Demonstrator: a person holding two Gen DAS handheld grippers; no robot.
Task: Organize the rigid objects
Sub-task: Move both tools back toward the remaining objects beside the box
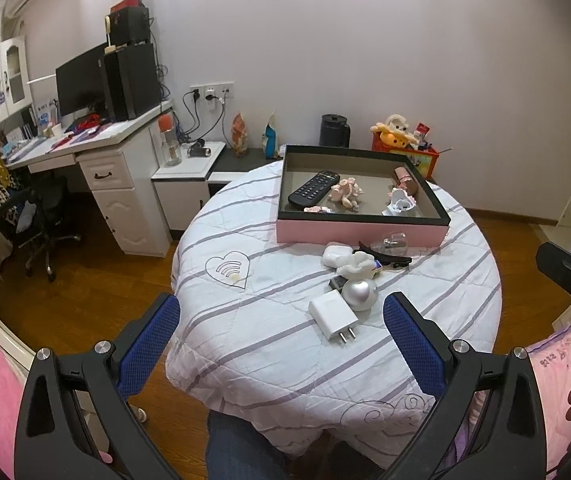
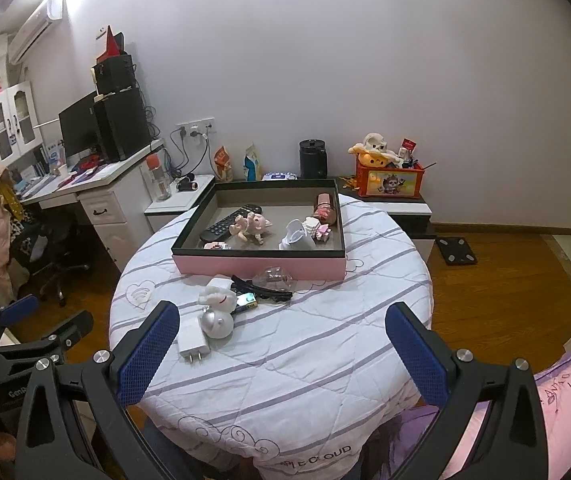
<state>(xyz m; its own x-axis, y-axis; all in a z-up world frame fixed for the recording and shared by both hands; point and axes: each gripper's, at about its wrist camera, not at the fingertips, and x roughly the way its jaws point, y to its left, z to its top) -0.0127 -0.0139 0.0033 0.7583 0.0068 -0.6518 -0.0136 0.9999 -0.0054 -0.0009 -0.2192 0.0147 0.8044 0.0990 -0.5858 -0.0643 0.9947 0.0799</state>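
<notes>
A pink box tray (image 1: pixel 361 232) (image 2: pixel 261 268) stands at the far side of the round table. In it lie a black remote (image 1: pixel 313 188) (image 2: pixel 229 222), a pink figurine (image 1: pixel 345 192) (image 2: pixel 253 226), a white holder (image 1: pixel 399 202) (image 2: pixel 295 236) and a brown tube (image 1: pixel 405 180) (image 2: pixel 325 206). In front of the tray lie a white charger plug (image 1: pixel 335 318) (image 2: pixel 193 338), a silver ball ornament (image 1: pixel 359 294) (image 2: pixel 217 322), a white earbud case (image 1: pixel 335 254), a black hair clip (image 1: pixel 385 256) (image 2: pixel 261 290) and a clear glass piece (image 1: pixel 395 240) (image 2: pixel 273 278). My left gripper (image 1: pixel 281 320) and right gripper (image 2: pixel 281 324) are open and empty at the near table edge.
The table wears a white striped quilt (image 1: pixel 285 344) (image 2: pixel 305 344). A white desk (image 1: pixel 117 168) with monitor and a chair (image 1: pixel 41 216) stand left. Low cabinets, a black kettle (image 1: pixel 333 130) and a red toy box (image 2: pixel 391 180) line the wall. Wood floor surrounds the table.
</notes>
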